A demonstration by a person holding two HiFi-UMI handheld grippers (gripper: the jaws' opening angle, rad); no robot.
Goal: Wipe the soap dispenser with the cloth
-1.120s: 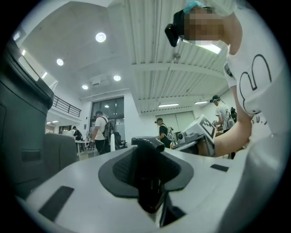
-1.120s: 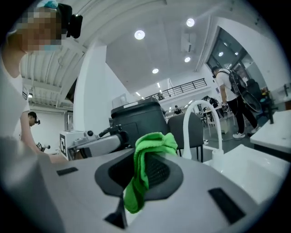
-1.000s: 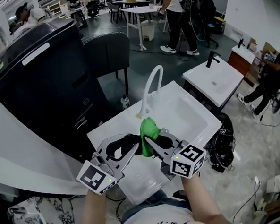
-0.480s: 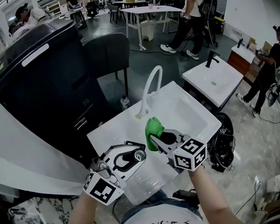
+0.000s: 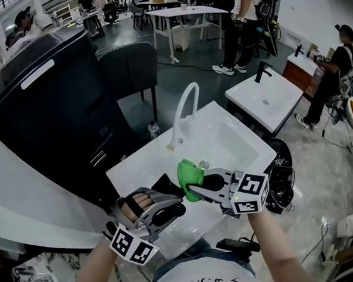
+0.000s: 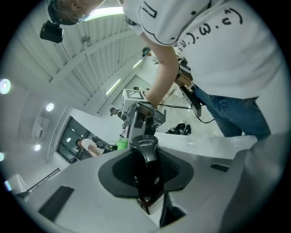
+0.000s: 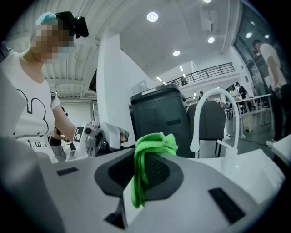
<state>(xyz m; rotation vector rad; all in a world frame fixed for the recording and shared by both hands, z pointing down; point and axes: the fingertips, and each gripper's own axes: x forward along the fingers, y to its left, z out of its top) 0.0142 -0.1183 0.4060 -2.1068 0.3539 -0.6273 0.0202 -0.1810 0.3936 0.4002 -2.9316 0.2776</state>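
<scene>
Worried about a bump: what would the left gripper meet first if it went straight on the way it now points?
Probably the right gripper: it sits straight beyond the soap dispenser that the left gripper holds, though depth is unclear.

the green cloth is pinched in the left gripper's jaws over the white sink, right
Not quite. The green cloth is pinched in the right gripper's jaws, not the left's, over the white sink. The right gripper view shows it. The left gripper has the dark soap dispenser between its jaws.
</scene>
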